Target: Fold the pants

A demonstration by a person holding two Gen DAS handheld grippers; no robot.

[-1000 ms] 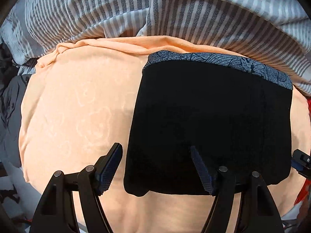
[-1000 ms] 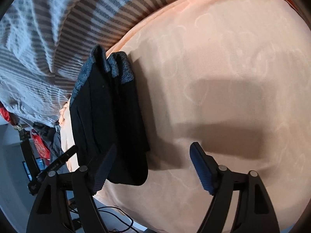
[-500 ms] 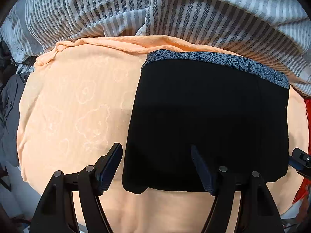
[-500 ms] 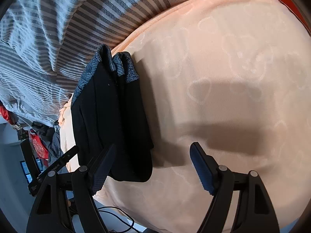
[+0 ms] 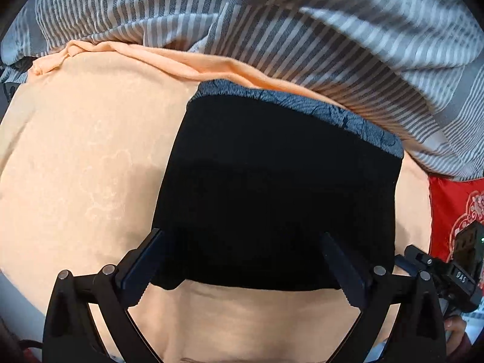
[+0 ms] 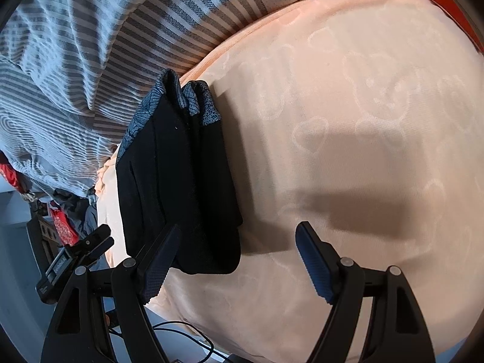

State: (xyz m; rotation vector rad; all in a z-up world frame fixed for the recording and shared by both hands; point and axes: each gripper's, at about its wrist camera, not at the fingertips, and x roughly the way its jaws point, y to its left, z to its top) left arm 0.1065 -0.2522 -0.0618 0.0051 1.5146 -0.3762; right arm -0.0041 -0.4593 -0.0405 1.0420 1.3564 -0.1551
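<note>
The black pants [image 5: 278,193] lie folded into a compact rectangle on the peach sheet, with a blue-grey patterned waistband [image 5: 302,109] along the far edge. My left gripper [image 5: 242,269] is open and empty, hovering over the near edge of the pants. In the right wrist view the folded pants [image 6: 178,181] lie to the left, seen edge-on with stacked layers. My right gripper [image 6: 239,260] is open and empty, its left finger over the pants' near corner, its right finger over bare sheet.
A peach sheet [image 5: 84,157] with a faint bear pattern covers the bed. A grey striped blanket [image 5: 302,24] is bunched along the far side. A red cloth [image 5: 456,208] lies at the right. The bed edge, cables and clutter [image 6: 60,220] show at lower left.
Both grippers stayed open. The left gripper shifted slightly left and nearer over the pants. The right gripper moved only slightly. The pants did not move.
</note>
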